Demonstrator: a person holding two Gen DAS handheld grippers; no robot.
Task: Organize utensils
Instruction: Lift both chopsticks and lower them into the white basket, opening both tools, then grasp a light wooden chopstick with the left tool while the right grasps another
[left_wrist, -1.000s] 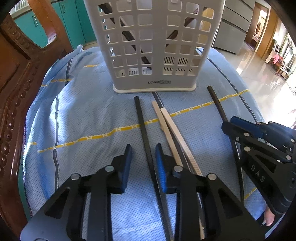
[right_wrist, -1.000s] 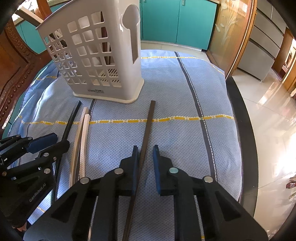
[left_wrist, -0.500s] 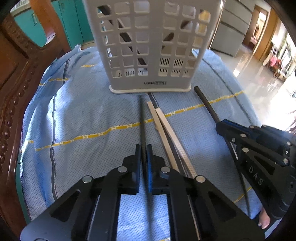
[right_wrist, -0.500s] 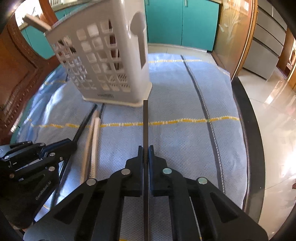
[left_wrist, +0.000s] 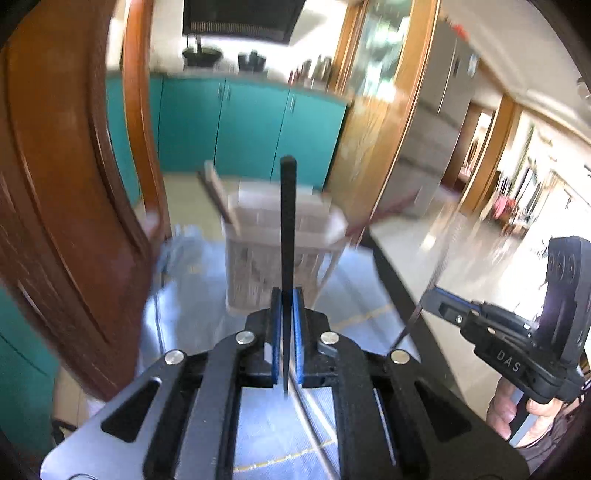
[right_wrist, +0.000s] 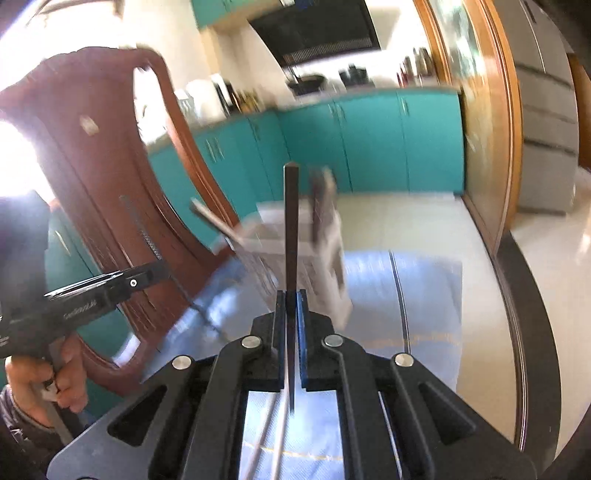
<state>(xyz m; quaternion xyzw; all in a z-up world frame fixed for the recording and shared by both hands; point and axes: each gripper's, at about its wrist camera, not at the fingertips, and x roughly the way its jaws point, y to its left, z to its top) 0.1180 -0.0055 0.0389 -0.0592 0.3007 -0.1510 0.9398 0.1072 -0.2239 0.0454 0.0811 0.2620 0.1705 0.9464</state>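
Note:
My left gripper (left_wrist: 287, 295) is shut on a black chopstick (left_wrist: 287, 221) that points up, lifted above the table. My right gripper (right_wrist: 291, 295) is shut on another dark chopstick (right_wrist: 290, 221), also raised and pointing up. The white slotted utensil basket (left_wrist: 273, 240) stands ahead on the blue cloth, blurred, with sticks leaning out of it. It also shows in the right wrist view (right_wrist: 314, 251). Two pale chopsticks (right_wrist: 273, 435) lie on the cloth below the right gripper. Each gripper shows in the other's view, the right one (left_wrist: 436, 299) and the left one (right_wrist: 159, 273).
A carved wooden chair back (left_wrist: 66, 221) rises at the left, also in the right wrist view (right_wrist: 110, 184). The dark table edge (right_wrist: 528, 295) runs along the right. Teal cabinets (left_wrist: 240, 129) stand behind the table.
Both grippers have lifted off the cloth, each with its dark chopstick, and tilted upward, so the views now look across the room. The basket now sits lower and farther in view.

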